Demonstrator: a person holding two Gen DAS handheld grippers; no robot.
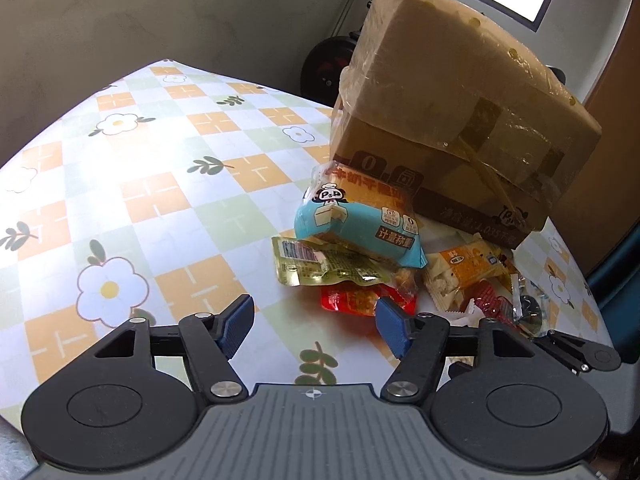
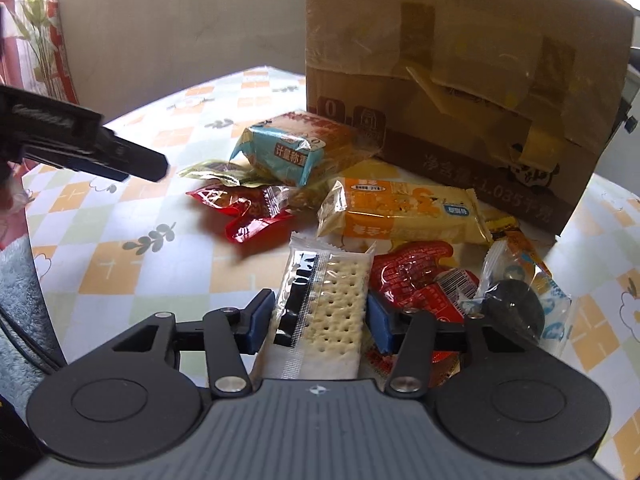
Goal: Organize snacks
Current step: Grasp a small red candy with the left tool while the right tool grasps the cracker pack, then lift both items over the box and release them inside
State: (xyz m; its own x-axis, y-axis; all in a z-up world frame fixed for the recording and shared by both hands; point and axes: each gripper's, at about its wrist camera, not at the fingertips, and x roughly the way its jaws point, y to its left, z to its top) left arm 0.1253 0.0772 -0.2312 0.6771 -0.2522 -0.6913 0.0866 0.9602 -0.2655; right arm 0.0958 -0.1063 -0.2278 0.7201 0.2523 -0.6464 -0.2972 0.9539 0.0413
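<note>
Several wrapped snacks lie heaped on a round table covered in a floral orange-and-green checked cloth (image 1: pixel 152 184), at the foot of a taped brown cardboard box (image 1: pixel 452 120) standing toward the table's far edge. The right gripper (image 2: pixel 320 322) has its blue-padded jaws pressed against both sides of a clear packet of pale perforated crackers (image 2: pixel 332 308), which sits at the near side of the pile. Just beside that packet on the right lies a red printed snack pouch (image 2: pixel 416 280), and beyond it a clear wrapper holding a dark round biscuit (image 2: pixel 516 308). A yellow-and-orange bar wrapper (image 2: pixel 404 216) lies between the crackers and the box. A blue-and-orange bread package with a panda logo (image 1: pixel 360 220) leans against the base of the box, resting on an olive-green foil sachet (image 1: pixel 324 268) that lies over a red translucent snack bag (image 1: pixel 356 300). The left gripper (image 1: pixel 316 320) hovers over bare cloth near that red bag, its jaws spread wide and holding nothing; its dark finger tip reaches in from the left side of the right wrist view. Behind the table rises a grey plastered wall (image 1: pixel 160 12).
</note>
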